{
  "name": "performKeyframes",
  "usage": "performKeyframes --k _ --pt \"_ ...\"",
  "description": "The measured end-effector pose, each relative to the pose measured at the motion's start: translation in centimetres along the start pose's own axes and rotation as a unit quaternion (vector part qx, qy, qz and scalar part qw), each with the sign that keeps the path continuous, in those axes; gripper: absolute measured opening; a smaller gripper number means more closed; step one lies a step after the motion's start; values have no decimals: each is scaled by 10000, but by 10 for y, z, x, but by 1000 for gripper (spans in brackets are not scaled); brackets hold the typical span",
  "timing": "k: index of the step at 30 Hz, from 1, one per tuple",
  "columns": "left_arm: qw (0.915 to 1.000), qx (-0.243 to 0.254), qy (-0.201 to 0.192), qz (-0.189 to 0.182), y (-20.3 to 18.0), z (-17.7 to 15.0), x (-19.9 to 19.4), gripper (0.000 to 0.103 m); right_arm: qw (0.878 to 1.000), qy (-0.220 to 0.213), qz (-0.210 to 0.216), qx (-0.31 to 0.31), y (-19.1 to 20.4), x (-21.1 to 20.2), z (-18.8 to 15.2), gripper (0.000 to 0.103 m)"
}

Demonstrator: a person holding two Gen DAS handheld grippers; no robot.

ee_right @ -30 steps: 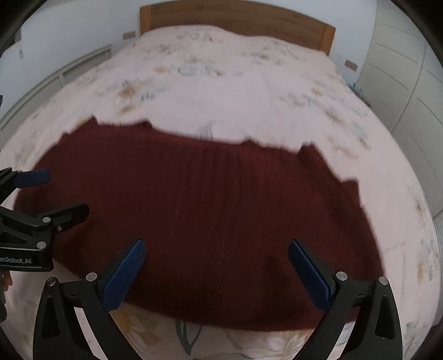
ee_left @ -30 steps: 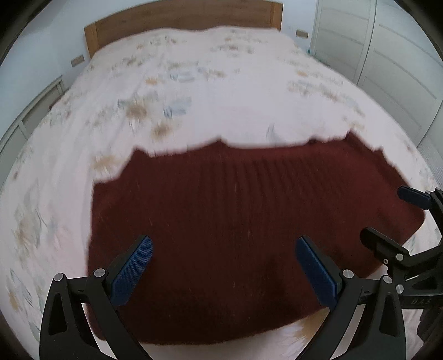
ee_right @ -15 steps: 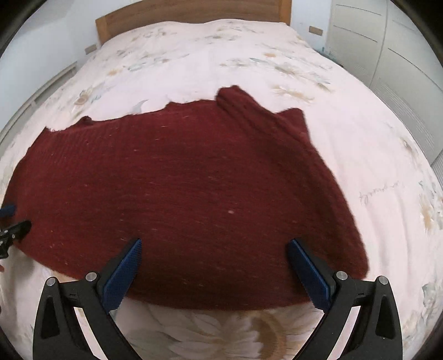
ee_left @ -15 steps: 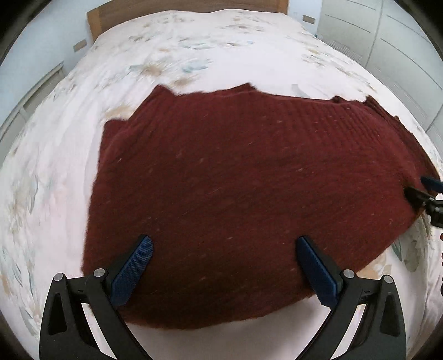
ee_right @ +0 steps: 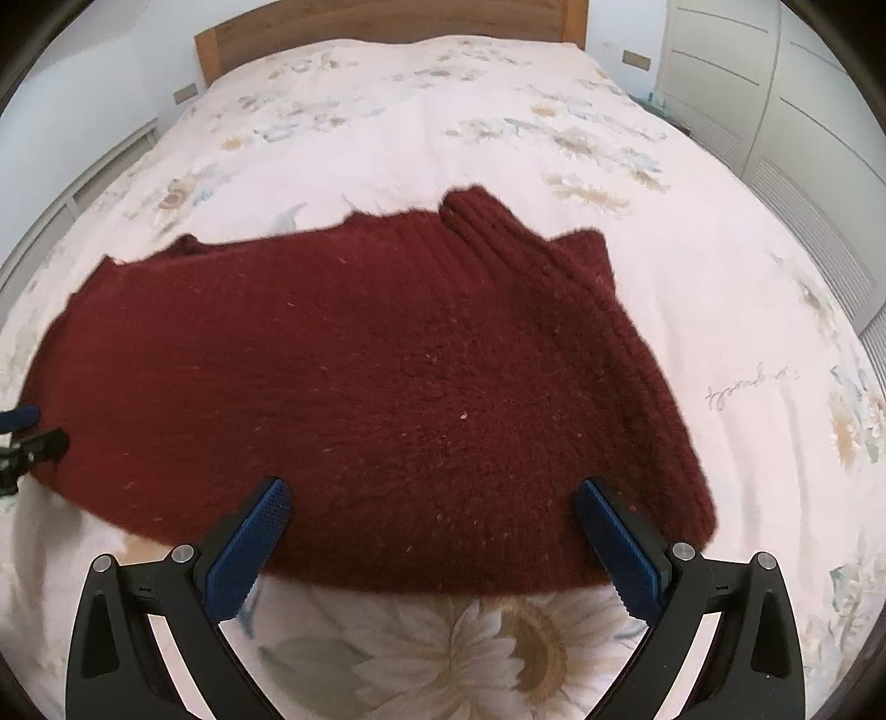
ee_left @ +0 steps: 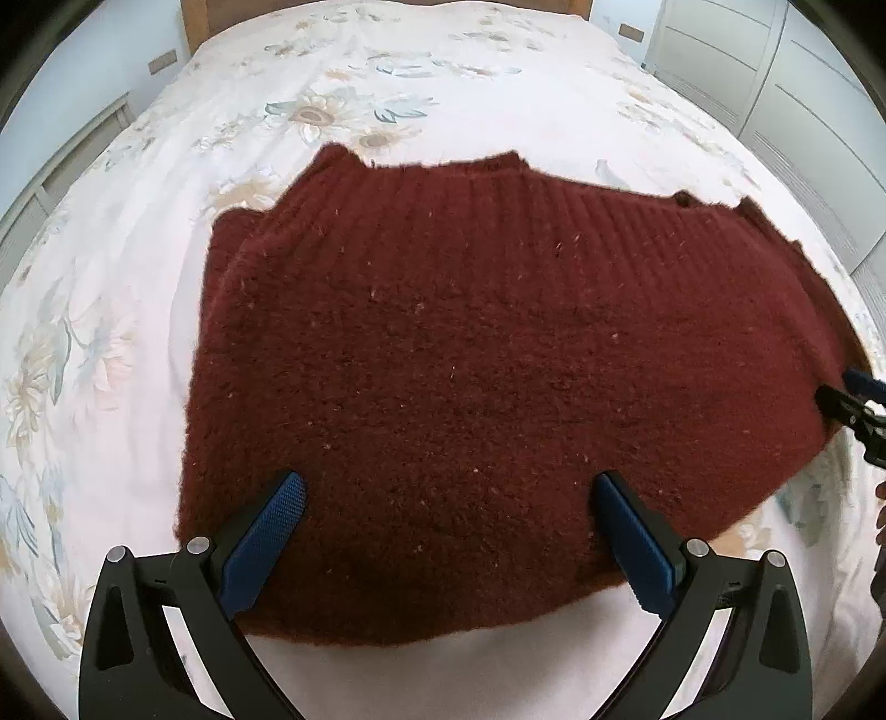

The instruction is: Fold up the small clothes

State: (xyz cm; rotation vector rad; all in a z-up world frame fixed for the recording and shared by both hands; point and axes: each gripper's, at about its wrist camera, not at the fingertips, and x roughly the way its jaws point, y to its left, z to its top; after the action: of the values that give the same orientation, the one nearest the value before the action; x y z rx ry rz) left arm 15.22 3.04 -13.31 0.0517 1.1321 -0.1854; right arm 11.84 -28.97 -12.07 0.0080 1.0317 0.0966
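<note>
Both cameras have tipped down and closed in on the sweater since a second ago, so the headboard has slid to the top edge of each view and the knit now fills most of the frame. That dark red sweater lies spread flat on the bed, over a pale bedspread printed with sunflowers; its ribbed band runs along the far edge and one sleeve is folded in over the body on the right side. On the bedspread, right of the sweater in the right wrist view, sits a line of grey cursive script, seen upside down and not readable. The left gripper hovers over the sweater's near hem with jaws wide and nothing between them. The right gripper does the same at the other end, jaws wide and empty. White wardrobe doors stand beside the bed.
</note>
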Motion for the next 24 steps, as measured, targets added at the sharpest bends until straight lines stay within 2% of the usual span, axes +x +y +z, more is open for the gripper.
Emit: performKeyframes --k 6,11,15,22,24 --pt "9987 -338 -387 -28 20 14 -49 102 9997 -193 79 -134 4 -37 -1 103" --pt "9970 -671 -397 -29 61 21 -62 102 9996 -197 60 -187 4 -52 -12 103" --pt "9959 -892 -133 -25 88 18 -47 102 9999 -56 40 -157 0 -54 -22 103" --pt "9912 -1197 393 -414 104 13 1 102 9997 102 -180 -149 -13 -57 -36 103" --pt "9889 -1309 430 -554 104 11 12 102 9996 144 -235 -115 -18 -56 -39 103"
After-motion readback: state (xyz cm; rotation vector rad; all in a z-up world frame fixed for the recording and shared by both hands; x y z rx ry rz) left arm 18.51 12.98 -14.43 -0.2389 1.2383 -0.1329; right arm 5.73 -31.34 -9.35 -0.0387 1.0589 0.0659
